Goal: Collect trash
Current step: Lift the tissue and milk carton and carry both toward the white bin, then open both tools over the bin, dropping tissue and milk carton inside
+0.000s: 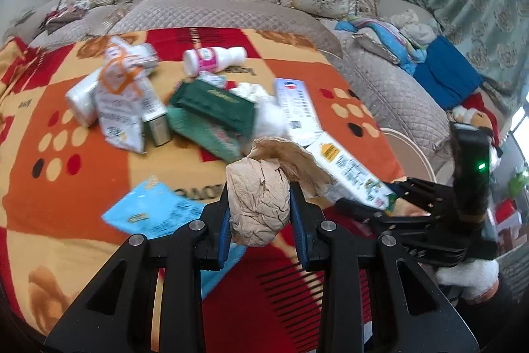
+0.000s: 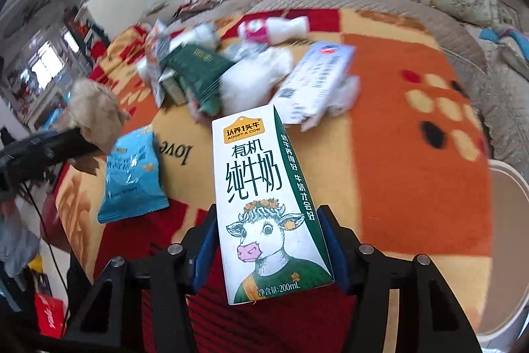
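Right now your white bin (image 2: 515, 220) shows only its rim at the right edge of the right wrist view; its contents are hidden. Your left hand-held gripper (image 1: 261, 210) pinches a crumpled brown paper wad (image 1: 261, 204) at lower centre. Your right hand-held gripper (image 2: 267, 250) clamps a milk carton (image 2: 264, 204), while other trash (image 1: 211, 105) lies piled mid-frame on the patterned blanket (image 1: 66, 187).

Litter crowds the blanket's (image 2: 396, 154) far middle: a green pack (image 2: 198, 65), white tissue (image 2: 251, 81), a pale box (image 2: 317, 78). The orange stretch on the right lies open; a blue packet (image 2: 132, 174) blocks the near left.
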Demonstrator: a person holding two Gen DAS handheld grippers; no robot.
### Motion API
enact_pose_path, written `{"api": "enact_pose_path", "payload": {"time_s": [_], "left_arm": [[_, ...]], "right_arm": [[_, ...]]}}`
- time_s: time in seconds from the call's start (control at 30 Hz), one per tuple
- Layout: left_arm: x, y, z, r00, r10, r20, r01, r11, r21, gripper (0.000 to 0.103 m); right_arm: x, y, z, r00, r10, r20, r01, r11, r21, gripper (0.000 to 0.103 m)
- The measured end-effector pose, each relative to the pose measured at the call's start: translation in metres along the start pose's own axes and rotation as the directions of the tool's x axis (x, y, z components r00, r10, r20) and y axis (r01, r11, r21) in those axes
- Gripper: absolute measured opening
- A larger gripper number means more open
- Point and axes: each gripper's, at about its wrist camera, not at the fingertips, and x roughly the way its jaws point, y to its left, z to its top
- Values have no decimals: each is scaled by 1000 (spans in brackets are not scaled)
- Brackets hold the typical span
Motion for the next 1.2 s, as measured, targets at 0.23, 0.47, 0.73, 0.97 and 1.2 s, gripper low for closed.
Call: {"api": "enact_pose_path", "payload": {"time_s": [0.23,0.47,0.73,0.97,1.2], "left_arm": [[21,-56,10,998,-52,-24,54,995,82,29],[46,-120,17,993,-104,-56,112,980,161,29],[88,-192,17,984,-138,-111,161,958,238,29],[123,-235,17,973,-166,-159,204,944,261,29],[153,-251,20,956,-210,-204,253,943,215,32]], "right_arm": [[-52,-60,-21,996,-61,68,53,991,124,55],[-89,-132,-52,983,-166,79,138,950,279,55],[-110,-199,-86,961,-271,48,228,881,414,55],[-107,-247,-109,954,-301,2,256,816,518,55],[-97,-264,-109,953,-302,-27,264,782,565,55]]}}
